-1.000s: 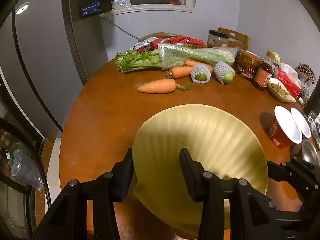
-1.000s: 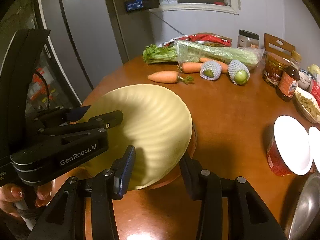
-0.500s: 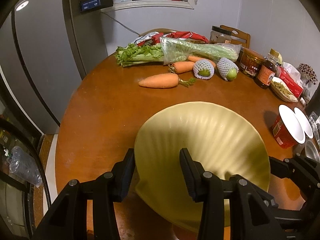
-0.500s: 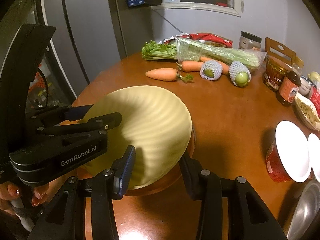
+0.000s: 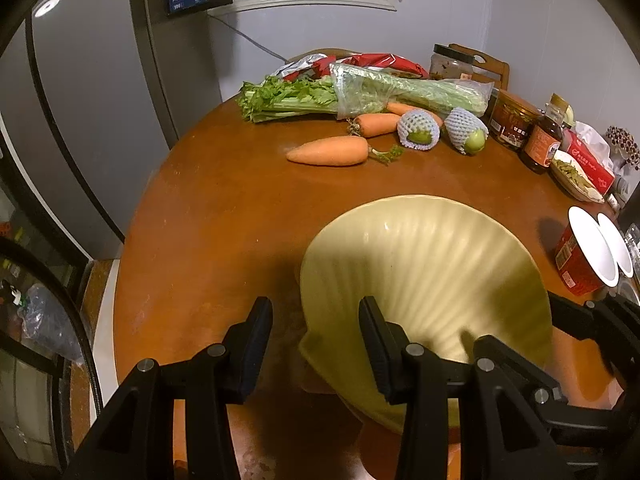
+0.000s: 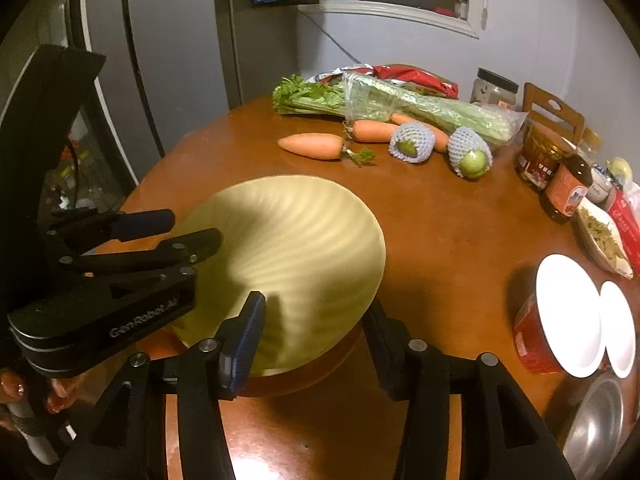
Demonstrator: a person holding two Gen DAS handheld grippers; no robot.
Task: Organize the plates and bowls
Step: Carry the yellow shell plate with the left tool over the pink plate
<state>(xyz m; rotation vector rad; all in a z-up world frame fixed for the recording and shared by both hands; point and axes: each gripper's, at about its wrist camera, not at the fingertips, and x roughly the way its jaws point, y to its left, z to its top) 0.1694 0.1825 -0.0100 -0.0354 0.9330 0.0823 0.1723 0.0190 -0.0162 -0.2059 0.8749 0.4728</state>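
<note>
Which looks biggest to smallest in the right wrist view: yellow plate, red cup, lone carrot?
1. yellow plate
2. red cup
3. lone carrot
The carrot lies farther from the camera, so its rank against the cup is unsure.

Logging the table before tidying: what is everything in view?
plate: one, yellow, tilted at near edge
carrots: three, orange, far side
celery: one bunch, green, bagged, behind carrots
netted fruit: two, green, beside carrots
jar: one, brown, right of fruit
tub: one, red, white lid, right
steel bowl: one, silver, near right corner
table: one, brown, round
left tongs: one, black, gripping plate rim
right tongs: one, black, opening around plate
</note>
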